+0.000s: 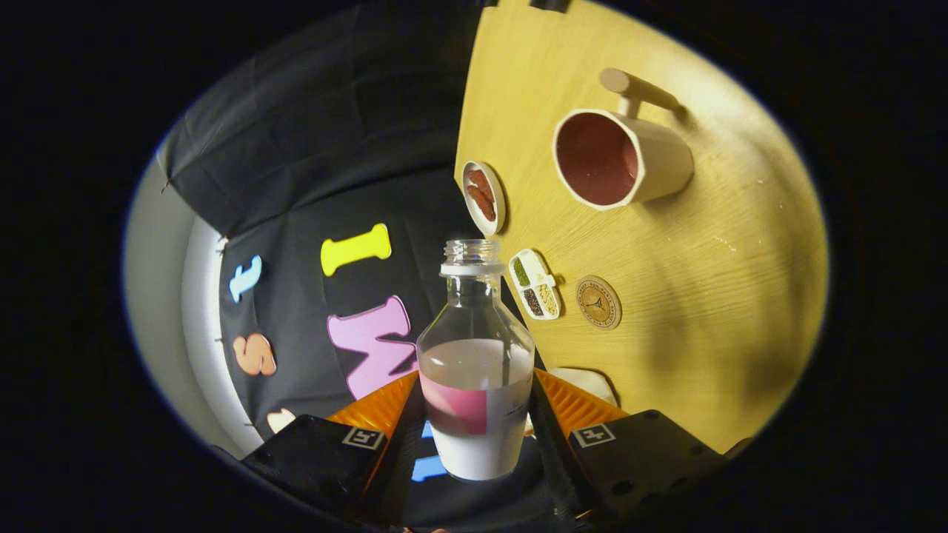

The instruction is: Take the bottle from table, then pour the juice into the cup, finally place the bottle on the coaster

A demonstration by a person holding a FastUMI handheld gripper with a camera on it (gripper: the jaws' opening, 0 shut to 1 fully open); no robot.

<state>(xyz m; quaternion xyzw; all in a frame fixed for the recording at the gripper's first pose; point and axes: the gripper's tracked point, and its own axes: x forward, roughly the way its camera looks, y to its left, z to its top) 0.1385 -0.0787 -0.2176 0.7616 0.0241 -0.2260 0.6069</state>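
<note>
Wooden table (666, 244) is bearing the cup (618, 159), coaster (598, 301) and two snack dishes (483, 197). The gripper (474, 414), rolled sideways, is clamping the uncapped bottle (475, 355) between both fingers, lifted off the table.

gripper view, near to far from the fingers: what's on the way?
Gripper shut on bottle → divided dish beside coaster → small plate → cup.

Warm glare on the table (666, 244), soft shadows, dim fisheye-warped edges
</note>
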